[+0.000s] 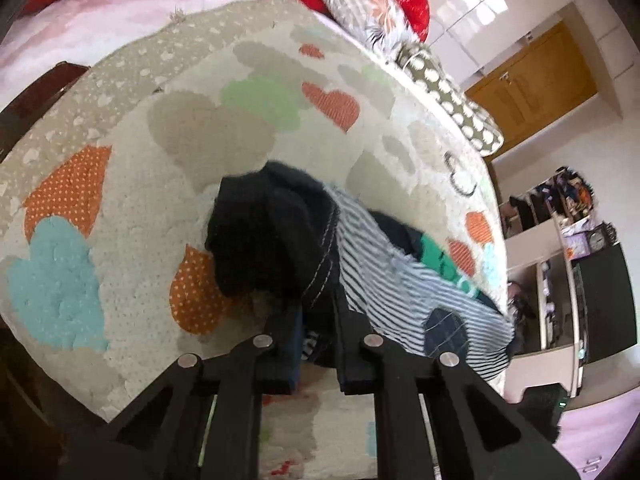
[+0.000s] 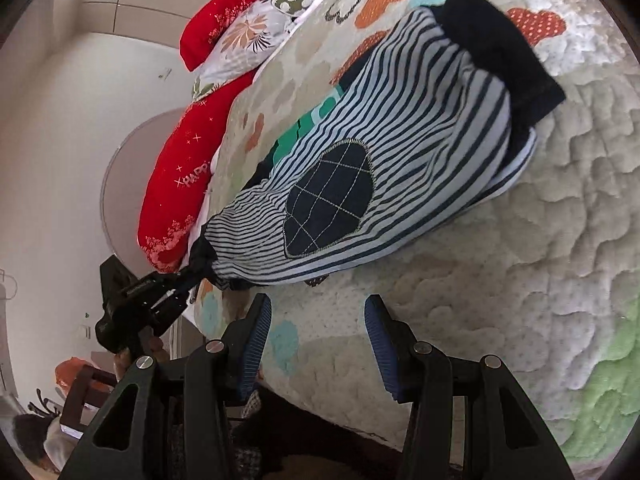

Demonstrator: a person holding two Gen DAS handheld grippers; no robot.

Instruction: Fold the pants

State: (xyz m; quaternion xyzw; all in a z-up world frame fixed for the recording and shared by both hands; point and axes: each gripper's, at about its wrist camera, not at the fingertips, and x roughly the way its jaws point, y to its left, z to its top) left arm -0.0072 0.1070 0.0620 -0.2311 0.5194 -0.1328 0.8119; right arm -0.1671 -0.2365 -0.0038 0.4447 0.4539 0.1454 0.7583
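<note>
Blue ribbed pads line the fingers [image 2: 256, 332] of the right gripper [image 2: 316, 336], which hang spread apart and empty just off the near edge of the bed [image 2: 540, 240]. Beyond them, the left gripper [image 2: 182, 286] is clenched on the dark cuff at one end of the pants [image 2: 380, 152], and its own view shows dark fabric pinched between its fingers [image 1: 346, 344]. From that grip the striped pants, with a navy quilted knee patch [image 2: 330, 198], stretch out across the heart-patterned quilt [image 1: 120, 216] to a dark band at their far end, lying toward the bed's edge. Folding looks to be in its early part: the legs seem laid together lengthwise, while the crosswise folds are not yet made.
</note>
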